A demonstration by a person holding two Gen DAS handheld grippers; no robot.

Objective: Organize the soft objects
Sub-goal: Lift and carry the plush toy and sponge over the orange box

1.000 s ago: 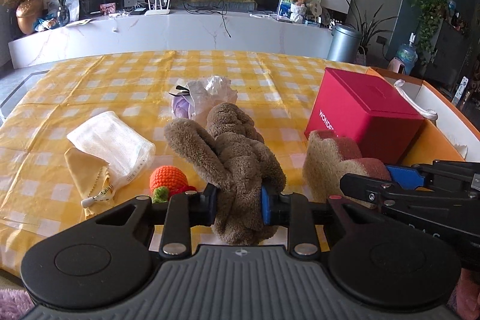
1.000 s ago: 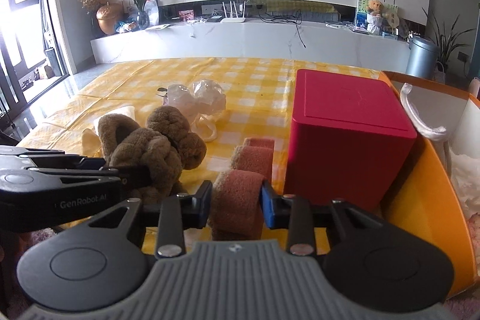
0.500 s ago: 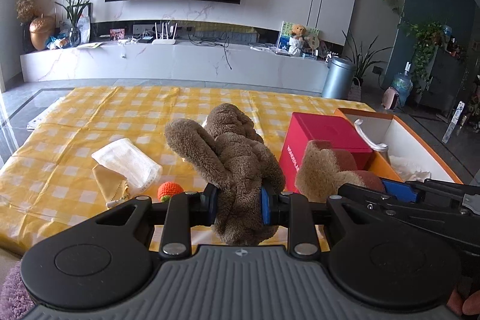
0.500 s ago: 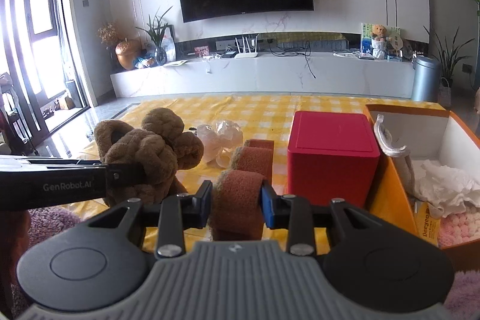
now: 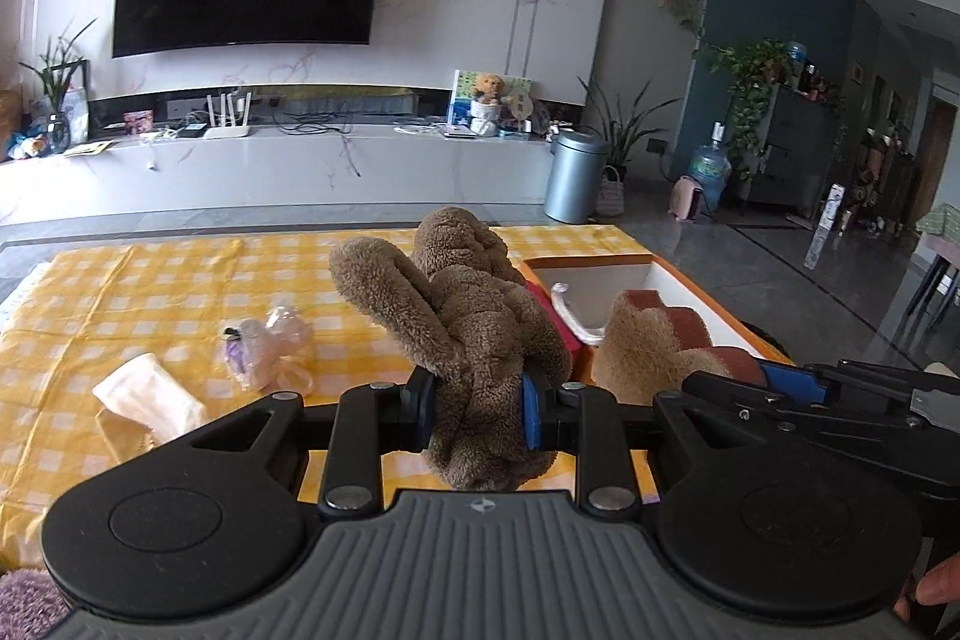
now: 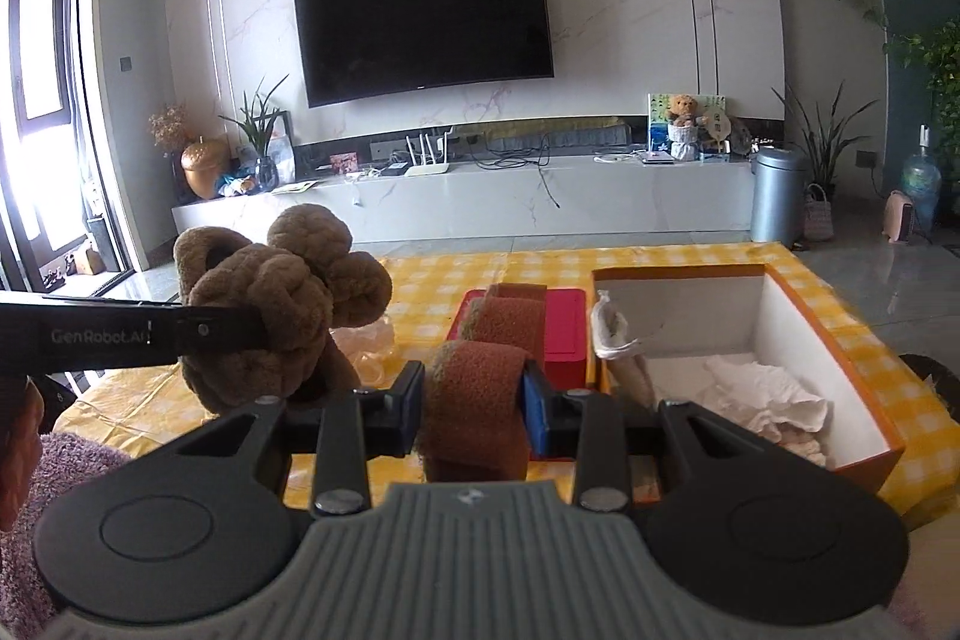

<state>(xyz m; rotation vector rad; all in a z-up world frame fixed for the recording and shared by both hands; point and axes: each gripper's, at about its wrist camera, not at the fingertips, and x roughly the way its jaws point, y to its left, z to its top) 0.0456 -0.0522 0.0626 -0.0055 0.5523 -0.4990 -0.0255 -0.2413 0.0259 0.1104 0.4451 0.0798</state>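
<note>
The brown plush toy (image 5: 474, 334) hangs clamped in the left gripper (image 5: 477, 415), the rust-coloured sponge roll (image 6: 480, 388) in the right gripper (image 6: 474, 409). Both hang above the yellow checked tablecloth (image 5: 150, 280); the orange storage box (image 6: 864, 376) lies ahead and rightward, nearer the right hand's sponge.

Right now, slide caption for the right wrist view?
Right gripper clamps a rust-brown plush piece above the yellow-checked table, beside the open orange box.

Both grippers now sit higher above the yellow checked cloth (image 5: 150, 280), carrying the brown plush toy (image 5: 474, 334) and the rust-brown plush piece (image 6: 480, 394) up and toward the orange box (image 6: 864, 376), whose inside now shows.
</note>
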